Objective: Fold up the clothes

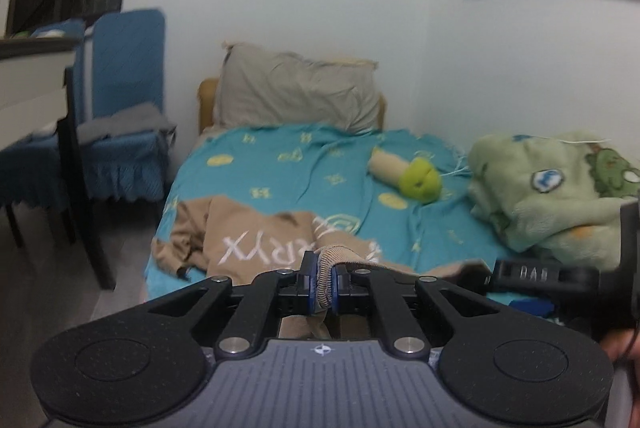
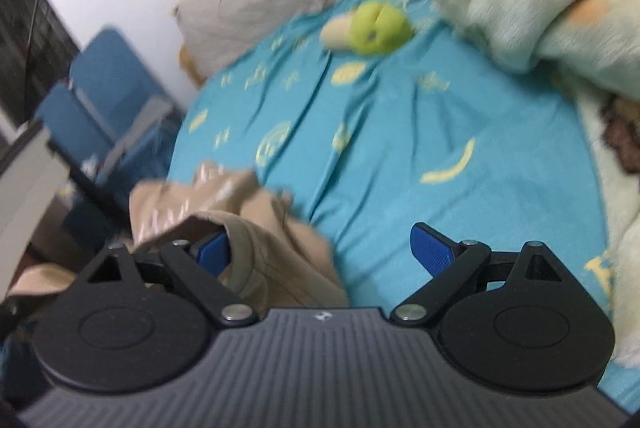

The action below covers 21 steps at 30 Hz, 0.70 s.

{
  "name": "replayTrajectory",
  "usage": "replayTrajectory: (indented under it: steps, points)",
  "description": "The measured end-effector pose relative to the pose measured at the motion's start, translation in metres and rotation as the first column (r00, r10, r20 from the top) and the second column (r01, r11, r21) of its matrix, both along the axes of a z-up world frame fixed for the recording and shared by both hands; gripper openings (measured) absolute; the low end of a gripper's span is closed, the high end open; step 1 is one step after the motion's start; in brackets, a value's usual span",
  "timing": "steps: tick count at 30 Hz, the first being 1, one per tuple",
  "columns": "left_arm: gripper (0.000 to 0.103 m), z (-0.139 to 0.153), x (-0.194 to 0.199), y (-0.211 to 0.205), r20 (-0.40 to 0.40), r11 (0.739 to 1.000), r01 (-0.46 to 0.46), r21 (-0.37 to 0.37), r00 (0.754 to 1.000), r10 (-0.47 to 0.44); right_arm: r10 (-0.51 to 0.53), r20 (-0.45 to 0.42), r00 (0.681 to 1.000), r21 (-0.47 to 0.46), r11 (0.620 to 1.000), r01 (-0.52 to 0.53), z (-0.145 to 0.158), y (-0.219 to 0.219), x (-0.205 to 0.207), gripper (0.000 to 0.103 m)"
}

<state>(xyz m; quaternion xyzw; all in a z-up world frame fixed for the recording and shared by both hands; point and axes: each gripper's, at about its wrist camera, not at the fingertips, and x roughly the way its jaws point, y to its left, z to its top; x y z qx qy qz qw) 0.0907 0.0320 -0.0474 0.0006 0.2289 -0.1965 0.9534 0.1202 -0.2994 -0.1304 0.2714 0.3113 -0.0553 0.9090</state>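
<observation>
A tan sweatshirt (image 1: pixel 256 240) with white lettering lies crumpled on the near left part of the teal bed sheet (image 1: pixel 280 164). My left gripper (image 1: pixel 323 268) is shut on its ribbed hem, which sticks up between the blue pads (image 1: pixel 308 268). In the blurred right wrist view, my right gripper (image 2: pixel 322 248) stands wide open just above the sheet (image 2: pixel 400 156). A fold of the tan sweatshirt (image 2: pixel 264 252) lies between the jaws against the left pad (image 2: pixel 214 250). The right pad (image 2: pixel 432 248) touches nothing.
A grey pillow (image 1: pixel 296 92) leans at the head of the bed. A green and beige plush toy (image 1: pixel 412 176) lies mid-bed, and a pale green fleece blanket (image 1: pixel 552 188) is heaped on the right. Blue-covered chairs (image 1: pixel 120 100) and a desk edge (image 1: pixel 32 68) stand left of the bed.
</observation>
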Motion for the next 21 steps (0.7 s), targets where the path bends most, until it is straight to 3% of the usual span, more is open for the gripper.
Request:
replayTrajectory:
  steps: [4, 7, 11, 13, 16, 18, 21]
  points:
    - [0.008, 0.006, 0.006, 0.009, -0.022, 0.998, -0.040, -0.045, 0.999, 0.039, 0.139, -0.098, 0.985, -0.119, 0.981, -0.150, -0.011, 0.030, 0.014, 0.093]
    - [0.009, 0.007, 0.007, 0.012, -0.058, 0.997, -0.056, -0.051, 0.997, 0.053, 0.116, -0.076, 0.990, -0.217, 0.968, -0.129, -0.006, 0.037, 0.015, 0.055]
    - [0.012, -0.003, 0.011, 0.003, -0.130, 1.000, -0.027, -0.010, 0.991, 0.026, 0.068, 0.043, 0.997, -0.262, 0.963, -0.055, 0.012, 0.033, 0.003, 0.018]
    - [0.016, -0.008, 0.011, -0.002, -0.145, 1.000, -0.011, 0.026, 0.989, 0.014, 0.105, 0.097, 0.990, -0.264, 0.961, -0.076, 0.020, 0.039, -0.001, 0.012]
    - [0.035, -0.012, 0.010, -0.007, -0.160, 0.998, 0.007, 0.066, 0.987, 0.004, 0.179, 0.164, 0.970, -0.248, 0.959, -0.135, 0.030, 0.045, -0.003, 0.010]
    - [0.056, -0.016, 0.009, -0.010, -0.176, 0.996, 0.023, 0.091, 0.984, -0.007, 0.196, 0.194, 0.961, -0.254, 0.957, -0.144, 0.036, 0.047, -0.006, 0.010]
    - [0.068, -0.021, 0.006, -0.019, -0.174, 0.989, 0.055, 0.136, 0.984, -0.031, 0.206, 0.231, 0.951, -0.234, 0.960, -0.152, 0.044, 0.047, -0.011, 0.010]
